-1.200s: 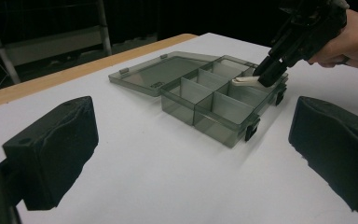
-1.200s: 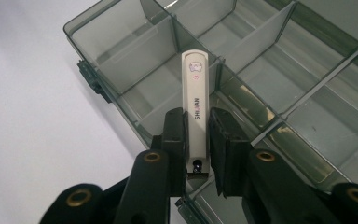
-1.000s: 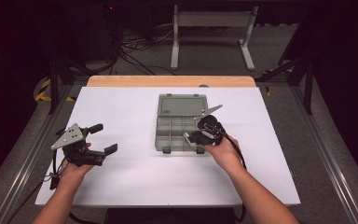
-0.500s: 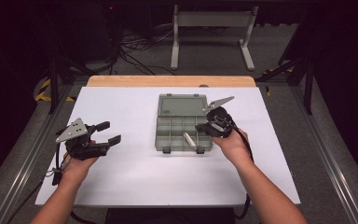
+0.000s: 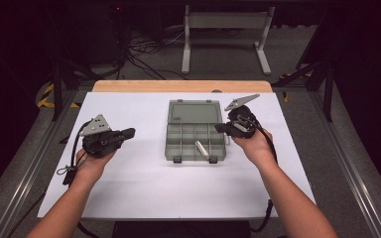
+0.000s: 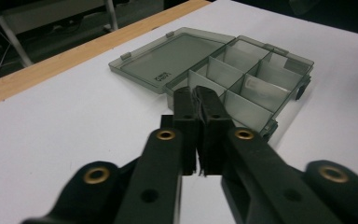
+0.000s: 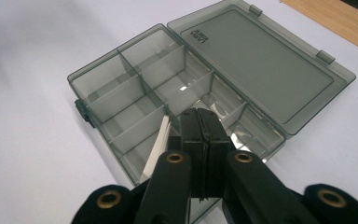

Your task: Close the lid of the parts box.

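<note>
The high view looked forward and down from above. Both gripper views sat low and close, sharing the compartment box [image 5: 195, 129] [image 6: 223, 70] [image 7: 200, 79].

White-topped table [image 5: 144, 188], wooden far edge, open grey compartment box [image 5: 193, 130] lying flat, seemingly mid-table

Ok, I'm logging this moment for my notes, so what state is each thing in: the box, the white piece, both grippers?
Organizer box: open, lid laid flat on the table behind the tray.
White stick: lying slantwise in a front compartment, at the right.
Left gripper: shut, holding nothing, off to the box's left.
Right gripper: shut, holding nothing, at the box's right edge.
</note>
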Motion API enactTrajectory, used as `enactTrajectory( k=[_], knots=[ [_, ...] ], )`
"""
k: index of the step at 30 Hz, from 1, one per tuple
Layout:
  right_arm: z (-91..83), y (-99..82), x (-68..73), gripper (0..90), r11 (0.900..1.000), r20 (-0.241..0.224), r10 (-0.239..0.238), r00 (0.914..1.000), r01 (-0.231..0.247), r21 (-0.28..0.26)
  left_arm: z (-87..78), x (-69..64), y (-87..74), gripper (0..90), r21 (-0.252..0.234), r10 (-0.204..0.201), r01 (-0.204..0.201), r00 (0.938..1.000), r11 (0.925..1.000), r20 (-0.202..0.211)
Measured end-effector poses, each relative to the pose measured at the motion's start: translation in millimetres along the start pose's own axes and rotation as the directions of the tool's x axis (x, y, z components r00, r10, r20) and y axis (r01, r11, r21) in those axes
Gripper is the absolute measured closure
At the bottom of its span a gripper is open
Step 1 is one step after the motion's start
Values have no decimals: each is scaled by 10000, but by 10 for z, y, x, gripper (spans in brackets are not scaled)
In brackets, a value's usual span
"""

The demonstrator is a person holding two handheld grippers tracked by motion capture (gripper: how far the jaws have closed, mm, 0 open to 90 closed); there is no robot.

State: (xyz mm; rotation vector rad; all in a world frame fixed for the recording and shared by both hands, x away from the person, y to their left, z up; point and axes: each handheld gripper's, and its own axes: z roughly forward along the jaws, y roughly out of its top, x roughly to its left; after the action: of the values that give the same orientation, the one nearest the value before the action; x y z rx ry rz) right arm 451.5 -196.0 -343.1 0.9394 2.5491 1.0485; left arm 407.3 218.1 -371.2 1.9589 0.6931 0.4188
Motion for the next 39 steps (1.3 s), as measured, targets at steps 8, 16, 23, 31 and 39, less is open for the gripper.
enactTrajectory(
  k=[8,16,23,31,39],
  knots=[
    [-8,23,-141,900,9998,149,195,9997,-195,-43,220,74,142,894,889,-298,326,9990,9955,-325],
    [1,60,-273,900,9997,392,242,9989,-239,-87,466,138,300,894,1385,-639,681,9974,9880,-344],
    [28,89,-396,900,9997,625,259,9977,-259,-20,702,198,421,894,1795,-812,888,9955,9798,-490],
    [102,118,-581,900,9992,788,383,9962,-393,121,905,268,472,894,2125,-990,1127,9923,9706,-740],
    [172,143,-688,900,9986,853,436,9954,-460,267,1117,332,537,895,2441,-1041,1211,9912,9622,-813]
  ],
)
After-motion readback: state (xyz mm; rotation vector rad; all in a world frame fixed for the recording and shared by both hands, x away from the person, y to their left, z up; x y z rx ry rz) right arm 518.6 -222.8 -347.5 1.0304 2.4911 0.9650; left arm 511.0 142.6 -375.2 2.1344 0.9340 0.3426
